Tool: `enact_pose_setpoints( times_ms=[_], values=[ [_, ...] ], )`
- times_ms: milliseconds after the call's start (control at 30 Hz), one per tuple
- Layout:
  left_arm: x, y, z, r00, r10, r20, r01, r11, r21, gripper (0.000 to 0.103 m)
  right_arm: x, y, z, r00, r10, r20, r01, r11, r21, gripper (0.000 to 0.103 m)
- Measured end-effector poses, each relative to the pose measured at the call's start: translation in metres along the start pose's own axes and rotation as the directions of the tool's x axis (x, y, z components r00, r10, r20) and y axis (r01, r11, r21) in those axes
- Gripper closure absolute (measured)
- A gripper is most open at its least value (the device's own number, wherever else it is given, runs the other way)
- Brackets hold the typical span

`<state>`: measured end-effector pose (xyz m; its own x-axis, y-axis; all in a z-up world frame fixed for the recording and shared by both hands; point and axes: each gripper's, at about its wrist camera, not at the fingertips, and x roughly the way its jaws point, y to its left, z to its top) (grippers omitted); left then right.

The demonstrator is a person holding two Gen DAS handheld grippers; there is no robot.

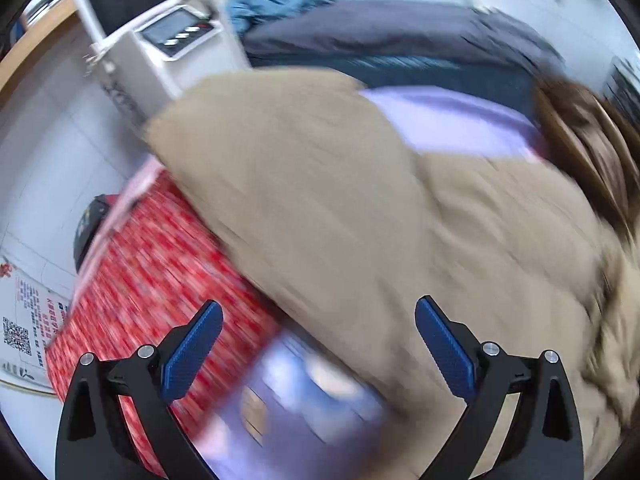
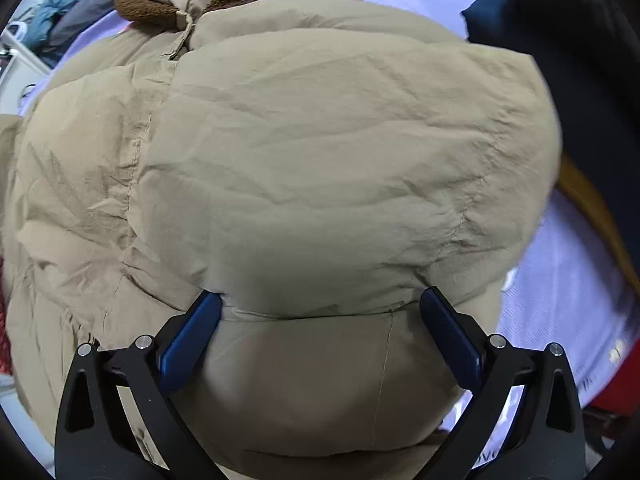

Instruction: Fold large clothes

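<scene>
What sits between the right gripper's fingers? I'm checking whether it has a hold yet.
In the right wrist view, a puffy fold of the beige padded coat fills the gap of the right gripper, whose fingers stand wide apart.

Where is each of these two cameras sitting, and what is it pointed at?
Left wrist: sits behind the left tool, jaws open and empty, looking blurrily over a beige padded coat and a red patterned cloth.
Right wrist: sits behind the right tool, jaws open around a puffy fold of coat.
Shared: the coat and the lilac sheet.

Bright, even light; left view motion-blurred, right sharp.
</scene>
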<state>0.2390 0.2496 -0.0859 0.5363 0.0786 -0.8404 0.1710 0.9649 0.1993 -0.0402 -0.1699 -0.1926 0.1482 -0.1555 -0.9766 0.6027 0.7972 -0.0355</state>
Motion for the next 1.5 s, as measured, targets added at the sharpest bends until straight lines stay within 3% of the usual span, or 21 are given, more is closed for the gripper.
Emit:
enact_pose_setpoints(
  times_ms=[133,300,367,467,533,600,633,800,967,1067,1133,1233,1300,1500],
  values=[
    [0.022,0.068,0.047,0.999,-0.007,0.053,0.014,0.991,-0.133,0.01,-0.02,0.012,-0.002,0.996,-0.077,0.034,0.076,0.996,0.043,0.005],
    [0.054,0.115,0.087,0.99,-0.124,0.074,0.139,0.958,-0.25,0.012,-0.046,0.026,-0.005,0.993,-0.08,0.085,0.073,0.995,0.072,0.005],
    [0.064,0.117,0.094,0.987,-0.142,0.07,0.156,0.949,-0.274,0.02,-0.054,0.031,-0.01,0.992,-0.081,0.102,0.073,0.994,0.077,0.005],
    [0.076,0.11,0.1,0.984,-0.172,0.038,0.176,0.946,-0.273,0.041,-0.061,0.042,-0.018,0.994,-0.063,0.089,0.056,0.995,0.082,0.005],
    [0.071,0.099,0.101,0.987,-0.153,0.043,0.159,0.957,-0.245,0.068,-0.066,0.043,-0.022,0.994,-0.06,0.096,0.052,0.995,0.086,0.005],
    [0.059,0.088,0.102,0.99,-0.131,0.057,0.139,0.971,-0.193,0.086,-0.067,0.041,-0.028,0.993,-0.059,0.1,0.05,0.995,0.086,0.005],
    [0.052,0.083,0.102,0.99,-0.126,0.066,0.136,0.977,-0.167,0.09,-0.067,0.038,-0.028,0.993,-0.057,0.101,0.048,0.995,0.087,0.005],
    [-0.002,0.042,0.102,0.973,-0.187,0.131,0.194,0.98,-0.038,0.094,-0.074,0.031,-0.029,0.988,-0.035,0.151,0.019,0.994,0.106,0.005],
    [-0.059,-0.027,0.089,0.944,-0.279,0.178,0.259,0.957,0.128,0.096,-0.072,0.028,-0.022,0.987,0.029,0.159,-0.044,0.995,0.091,0.005],
    [-0.088,-0.083,0.072,0.916,-0.363,0.169,0.323,0.92,0.224,0.097,-0.072,0.023,-0.022,0.985,0.044,0.168,-0.06,0.994,0.093,0.005],
    [-0.105,-0.13,0.053,0.897,-0.418,0.144,0.36,0.88,0.309,0.098,-0.07,0.017,-0.024,0.985,0.056,0.161,-0.073,0.992,0.104,0.005],
    [-0.116,-0.193,0.019,0.883,-0.464,0.071,0.401,0.824,0.4,0.099,-0.067,0.007,-0.03,0.986,0.06,0.153,-0.079,0.989,0.121,0.005],
    [-0.114,-0.223,-0.003,0.881,-0.472,0.019,0.415,0.792,0.448,0.099,-0.066,-0.001,-0.034,0.987,0.055,0.149,-0.075,0.988,0.134,0.005],
    [-0.101,-0.284,-0.069,0.911,-0.405,-0.077,0.366,0.706,0.607,0.099,-0.06,-0.023,-0.045,0.989,0.067,0.135,-0.093,0.975,0.2,0.005]
  ],
)
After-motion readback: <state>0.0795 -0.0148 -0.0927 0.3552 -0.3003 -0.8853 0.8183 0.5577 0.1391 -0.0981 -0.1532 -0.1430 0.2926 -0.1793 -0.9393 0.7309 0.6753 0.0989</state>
